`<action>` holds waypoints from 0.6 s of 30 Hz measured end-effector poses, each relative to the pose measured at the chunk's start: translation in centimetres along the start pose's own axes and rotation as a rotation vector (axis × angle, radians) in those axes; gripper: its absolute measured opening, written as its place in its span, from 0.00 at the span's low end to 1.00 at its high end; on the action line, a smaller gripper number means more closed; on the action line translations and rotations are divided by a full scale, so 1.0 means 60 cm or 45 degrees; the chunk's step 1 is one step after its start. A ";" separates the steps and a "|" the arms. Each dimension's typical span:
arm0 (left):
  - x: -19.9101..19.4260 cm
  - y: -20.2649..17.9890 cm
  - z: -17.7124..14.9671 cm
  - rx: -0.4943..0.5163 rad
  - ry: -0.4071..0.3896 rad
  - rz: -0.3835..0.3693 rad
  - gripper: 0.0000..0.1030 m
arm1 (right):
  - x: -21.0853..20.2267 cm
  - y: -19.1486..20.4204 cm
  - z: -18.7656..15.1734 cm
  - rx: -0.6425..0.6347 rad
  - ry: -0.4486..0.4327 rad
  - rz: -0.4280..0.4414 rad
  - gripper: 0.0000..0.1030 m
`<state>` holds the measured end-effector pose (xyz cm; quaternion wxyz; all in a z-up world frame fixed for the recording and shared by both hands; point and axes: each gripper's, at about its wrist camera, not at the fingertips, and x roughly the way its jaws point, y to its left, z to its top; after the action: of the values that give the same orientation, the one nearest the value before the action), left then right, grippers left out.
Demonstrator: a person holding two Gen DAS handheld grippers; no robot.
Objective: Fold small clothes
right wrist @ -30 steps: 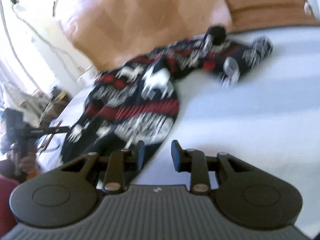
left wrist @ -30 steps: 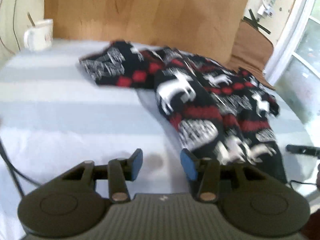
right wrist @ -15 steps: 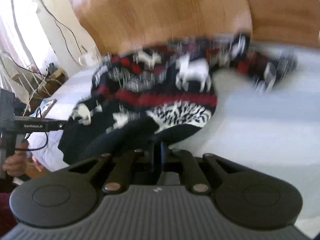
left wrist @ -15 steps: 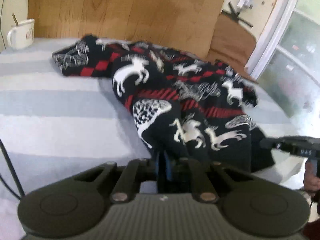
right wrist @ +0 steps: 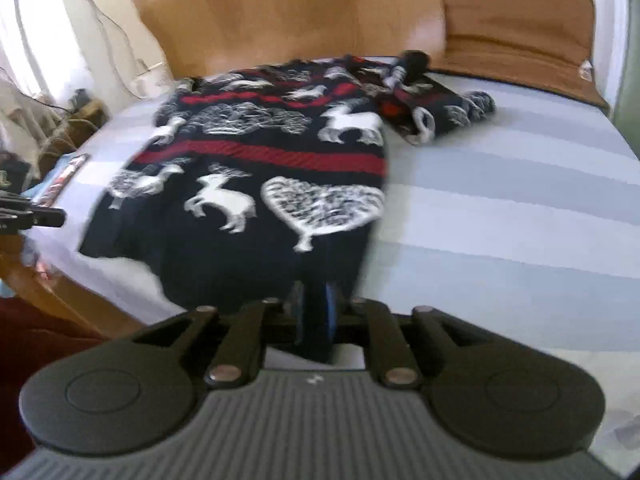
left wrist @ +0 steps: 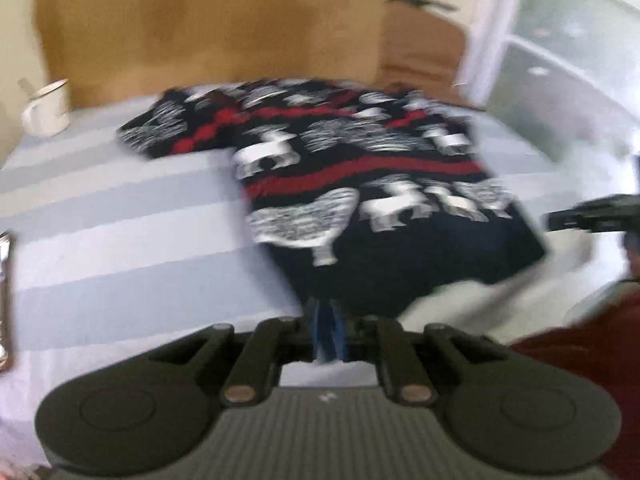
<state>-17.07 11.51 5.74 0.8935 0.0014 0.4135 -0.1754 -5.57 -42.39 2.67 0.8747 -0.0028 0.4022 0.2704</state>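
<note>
Striped bed sheet (left wrist: pixel 120 240), wooden headboard (left wrist: pixel 208 28) behind. Patterned sweater (left wrist: pixel 360 184) lies mid-bed below the headboard, hem toward both tools. Left gripper (left wrist: pixel 326 330) clamped on the hem. Right gripper (right wrist: pixel 316 320) pinches hem too, jaws easing apart; blurry, probably slipping. Risk: fabric drops, fold skews.

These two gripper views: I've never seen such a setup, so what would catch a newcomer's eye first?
The dark sweater with white reindeer, hearts and red stripes, spread over the middle of the pale striped bed. Next, its near hem is pinched at both corners: the left gripper is shut on one, and the right gripper has cloth between jaws that are opening a little. A white mug stands at the far left.
</note>
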 end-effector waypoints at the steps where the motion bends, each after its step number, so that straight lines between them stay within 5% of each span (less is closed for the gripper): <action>1: 0.000 0.017 0.008 -0.042 -0.012 0.029 0.10 | -0.002 -0.016 0.008 0.045 -0.039 -0.020 0.24; 5: -0.011 0.057 0.060 -0.175 -0.183 0.095 0.32 | -0.017 -0.096 0.049 0.300 -0.279 -0.102 0.44; 8: 0.006 0.060 0.102 -0.206 -0.289 0.050 0.36 | 0.016 -0.127 0.083 0.380 -0.368 -0.194 0.45; 15: 0.112 -0.003 0.135 -0.075 -0.207 -0.037 0.42 | 0.154 -0.040 0.178 -0.112 -0.353 -0.284 0.47; 18: 0.144 -0.026 0.122 -0.034 -0.128 -0.065 0.46 | 0.223 -0.038 0.217 -0.164 -0.299 -0.359 0.45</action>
<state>-6.98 6.26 4.40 0.9083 -0.0299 0.3701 -0.1925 11.76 -35.17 1.56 0.9428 -0.0834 0.2749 0.1689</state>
